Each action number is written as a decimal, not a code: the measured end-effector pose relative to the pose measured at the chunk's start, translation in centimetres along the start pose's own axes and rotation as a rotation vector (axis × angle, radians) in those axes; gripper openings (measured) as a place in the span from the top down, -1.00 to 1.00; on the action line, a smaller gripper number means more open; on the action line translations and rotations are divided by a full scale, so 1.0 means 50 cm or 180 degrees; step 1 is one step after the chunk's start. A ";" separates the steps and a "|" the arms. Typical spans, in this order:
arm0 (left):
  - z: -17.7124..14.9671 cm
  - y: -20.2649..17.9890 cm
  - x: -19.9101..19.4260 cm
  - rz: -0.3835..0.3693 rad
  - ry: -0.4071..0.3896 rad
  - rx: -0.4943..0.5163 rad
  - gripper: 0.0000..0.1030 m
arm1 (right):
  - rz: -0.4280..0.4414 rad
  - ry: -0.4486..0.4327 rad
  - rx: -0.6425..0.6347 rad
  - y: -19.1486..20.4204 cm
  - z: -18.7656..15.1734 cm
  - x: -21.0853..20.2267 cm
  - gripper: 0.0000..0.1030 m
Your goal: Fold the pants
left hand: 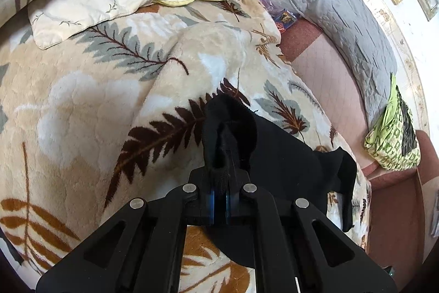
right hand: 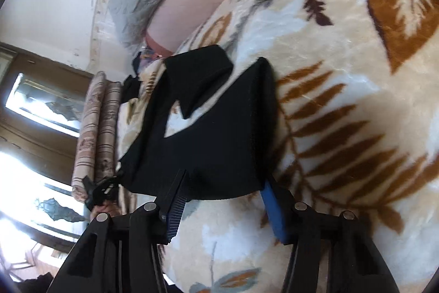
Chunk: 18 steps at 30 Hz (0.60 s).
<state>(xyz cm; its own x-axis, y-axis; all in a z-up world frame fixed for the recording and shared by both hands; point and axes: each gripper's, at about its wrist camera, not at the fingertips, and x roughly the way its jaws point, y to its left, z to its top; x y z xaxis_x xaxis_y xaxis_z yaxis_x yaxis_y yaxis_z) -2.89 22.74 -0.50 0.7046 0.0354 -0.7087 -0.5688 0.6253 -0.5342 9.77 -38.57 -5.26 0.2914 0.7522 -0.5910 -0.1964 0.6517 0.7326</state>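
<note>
Black pants point(right hand: 208, 133) lie on the leaf-print blanket point(right hand: 343, 100). Left gripper point(left hand: 219, 199) pinches a bunched edge. Right gripper point(right hand: 222, 199) fingers stand spread, astride the near edge; seat them squarely before lifting.

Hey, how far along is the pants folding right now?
Early on. Done: the black pants lie on the leaf-print blanket, legs still splayed apart, with no neat fold visible. In hand: the left tongs are shut on a bunch of the fabric; the right tongs stand open around the near edge, not visibly pinching it. Left: bringing the legs together and folding them over.
</note>
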 end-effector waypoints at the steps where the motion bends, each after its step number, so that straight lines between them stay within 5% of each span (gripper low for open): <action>1: -0.001 0.001 0.003 0.0015 0.0017 -0.0016 0.93 | -0.0034 0.0008 0.0022 -0.003 -0.002 0.001 0.10; 4: -0.002 0.005 0.007 0.0046 0.0054 -0.0055 0.93 | -0.0186 -0.0052 0.0113 -0.019 -0.005 -0.004 0.13; 14: -0.005 0.012 0.008 0.0066 0.0091 -0.0116 0.93 | 0.0321 -0.0189 0.0488 -0.045 -0.001 -0.015 0.13; 18: -0.005 0.013 0.008 0.0069 0.0091 -0.0117 0.93 | 0.0207 -0.0212 0.0452 -0.042 -0.007 -0.024 0.14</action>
<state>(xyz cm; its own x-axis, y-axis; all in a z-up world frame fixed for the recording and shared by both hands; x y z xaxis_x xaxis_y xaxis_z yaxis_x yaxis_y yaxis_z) -3.06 22.96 -1.23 0.6799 0.0260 -0.7328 -0.5993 0.5956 -0.5349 9.52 -40.79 -6.21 0.3446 0.7813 -0.5205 -0.0839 0.5778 0.8118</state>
